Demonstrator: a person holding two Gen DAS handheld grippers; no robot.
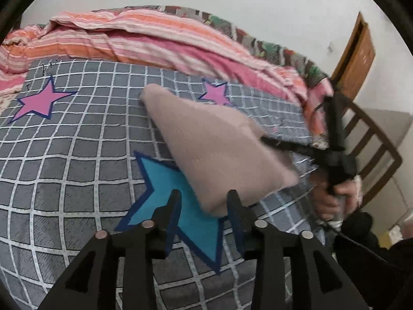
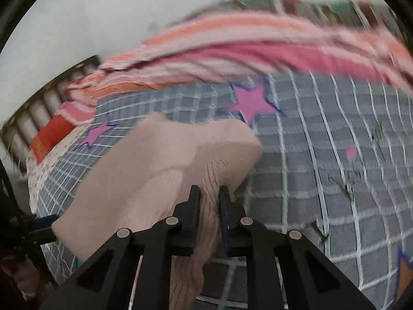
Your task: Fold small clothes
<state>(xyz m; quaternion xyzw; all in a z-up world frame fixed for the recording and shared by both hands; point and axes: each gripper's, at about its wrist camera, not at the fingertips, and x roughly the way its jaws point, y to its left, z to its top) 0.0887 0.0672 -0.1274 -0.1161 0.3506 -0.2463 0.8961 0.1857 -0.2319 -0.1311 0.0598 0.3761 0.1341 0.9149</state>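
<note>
Beige garment (image 2: 165, 160), one, lifted over the bed (image 1: 77, 155): right claw (image 2: 209, 193) clamps it; left claw (image 1: 204, 201) gapes, released.

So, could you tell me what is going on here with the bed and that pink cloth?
A person is folding a small beige-pink knit garment on a bed covered with a grey checked bedspread with stars. The right tongs are shut on a bunched edge of the garment and lift it off the bedspread. The left tongs are open, with one corner of the garment hanging between their fingers, not yet pinched. A striped pink and orange quilt lies bunched along the far side.
</note>
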